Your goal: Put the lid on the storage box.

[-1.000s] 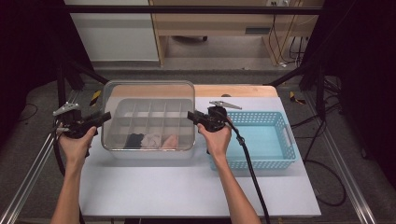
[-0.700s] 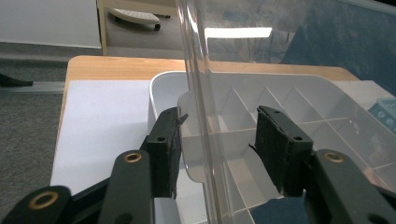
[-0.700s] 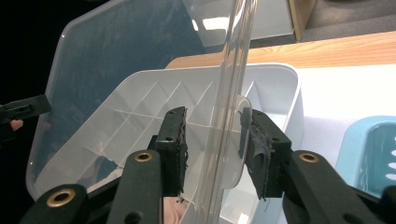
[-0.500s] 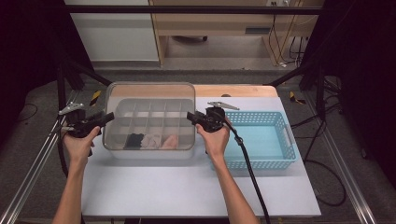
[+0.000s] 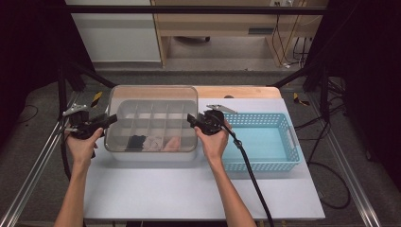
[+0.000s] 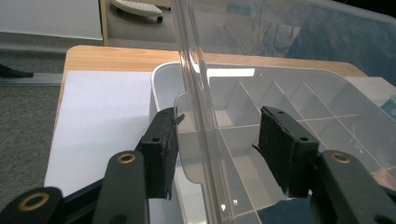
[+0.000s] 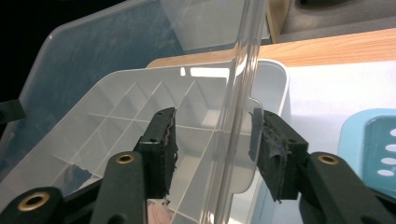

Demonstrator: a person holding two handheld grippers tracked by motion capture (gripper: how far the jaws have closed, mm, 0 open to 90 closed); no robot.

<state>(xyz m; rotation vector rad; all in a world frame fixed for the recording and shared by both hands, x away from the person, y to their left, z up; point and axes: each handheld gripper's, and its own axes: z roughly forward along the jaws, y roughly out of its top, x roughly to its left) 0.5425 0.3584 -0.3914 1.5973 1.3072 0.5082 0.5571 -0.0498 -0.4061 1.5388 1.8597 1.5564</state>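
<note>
White table (image 5: 189, 189) bearing a divided box (image 5: 156, 135); clear lid (image 5: 152, 97) over it, its side edges between the just-opening, spread jaws of left gripper (image 5: 109, 120) and right gripper (image 5: 190, 118), pads not pressing. Blue basket (image 5: 265, 142) beside.

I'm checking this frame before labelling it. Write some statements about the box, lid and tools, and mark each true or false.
1. The clear lid stands tilted up over the divided storage box. True.
2. The left tool clamps the lid's edge tight. False: its jaws have just been opening, with the edge loose between them.
3. The blue basket sits at the box's right, in the high view. True.
4. The right tool is inside the basket. False: it straddles the lid's edge at the box.
5. Every compartment is bare. False: a few near compartments hold dark and pale items.
</note>
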